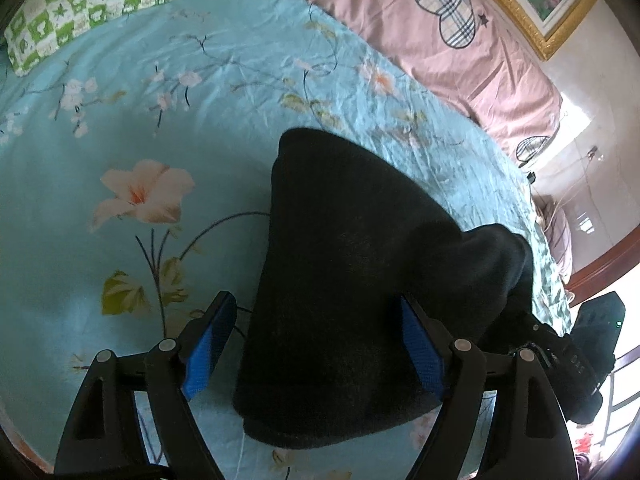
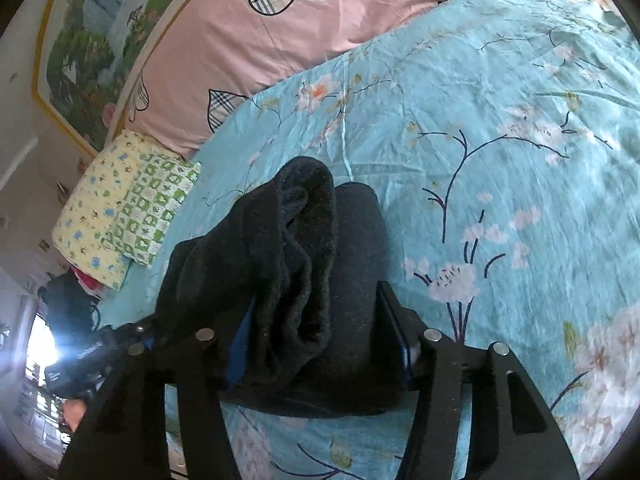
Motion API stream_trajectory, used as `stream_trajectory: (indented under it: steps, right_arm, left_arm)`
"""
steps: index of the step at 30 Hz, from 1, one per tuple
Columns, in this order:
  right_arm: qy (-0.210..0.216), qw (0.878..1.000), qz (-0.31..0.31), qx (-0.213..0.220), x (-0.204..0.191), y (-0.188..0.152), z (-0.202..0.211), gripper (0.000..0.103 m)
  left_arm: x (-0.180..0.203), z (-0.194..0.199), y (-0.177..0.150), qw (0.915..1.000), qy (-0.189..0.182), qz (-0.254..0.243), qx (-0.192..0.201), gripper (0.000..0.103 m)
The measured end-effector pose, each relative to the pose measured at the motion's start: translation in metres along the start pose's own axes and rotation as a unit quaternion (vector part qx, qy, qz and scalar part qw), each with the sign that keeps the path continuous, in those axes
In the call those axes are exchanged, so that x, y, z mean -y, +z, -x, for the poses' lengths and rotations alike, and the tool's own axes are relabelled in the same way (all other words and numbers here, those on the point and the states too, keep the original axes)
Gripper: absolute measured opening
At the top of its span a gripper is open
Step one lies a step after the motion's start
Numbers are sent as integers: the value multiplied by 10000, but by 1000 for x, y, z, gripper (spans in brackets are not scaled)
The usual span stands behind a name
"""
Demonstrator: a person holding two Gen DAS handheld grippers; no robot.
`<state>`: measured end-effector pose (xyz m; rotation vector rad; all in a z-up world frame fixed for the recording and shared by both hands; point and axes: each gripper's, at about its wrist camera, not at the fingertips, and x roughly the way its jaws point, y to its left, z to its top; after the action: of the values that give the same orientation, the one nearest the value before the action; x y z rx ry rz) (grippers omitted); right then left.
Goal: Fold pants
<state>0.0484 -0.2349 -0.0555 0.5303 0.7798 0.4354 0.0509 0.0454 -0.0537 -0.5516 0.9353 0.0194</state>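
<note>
The black pants [image 1: 344, 280] lie folded into a narrow bundle on the blue floral bedsheet [image 1: 120, 160]. My left gripper [image 1: 316, 316] is open, its blue-padded fingers [image 1: 208, 344] standing wide on both sides of the near end of the pants. In the right wrist view the pants [image 2: 304, 280] are bunched, with one thick fold raised. My right gripper [image 2: 316, 316] is open, its jaws standing on either side of the bundle. The left finger is partly hidden by cloth. The other gripper [image 1: 560, 356] shows at the right edge of the left wrist view.
A pink quilt with plaid hearts [image 1: 440, 20] lies along the far side of the bed. A green checked pillow [image 1: 80, 4] sits at the bed's corner; it also shows in the right wrist view [image 2: 132, 208]. A gold-framed picture [image 2: 80, 40] hangs on the wall.
</note>
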Motion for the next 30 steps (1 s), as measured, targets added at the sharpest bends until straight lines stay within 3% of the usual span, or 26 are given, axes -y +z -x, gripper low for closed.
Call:
stream_trajectory:
  steps: [5, 14, 21, 30]
  right_arm:
    - [144, 9999, -66, 51, 5, -3, 1, 57]
    - [95, 9999, -15, 77, 1, -2, -1, 57]
    - [51, 10000, -14, 63, -1, -3, -2, 57]
    - [-79, 9998, 59, 152, -16, -4, 2, 54]
  left_arm:
    - [-1, -6, 1, 10000, -11, -11, -50, 80]
    - [9, -8, 1, 9996, 82, -267, -47, 64]
    - [21, -2, -1, 9979, 307, -572, 58, 42]
    - [30, 27, -6, 9955, 399, -775, 371, 31]
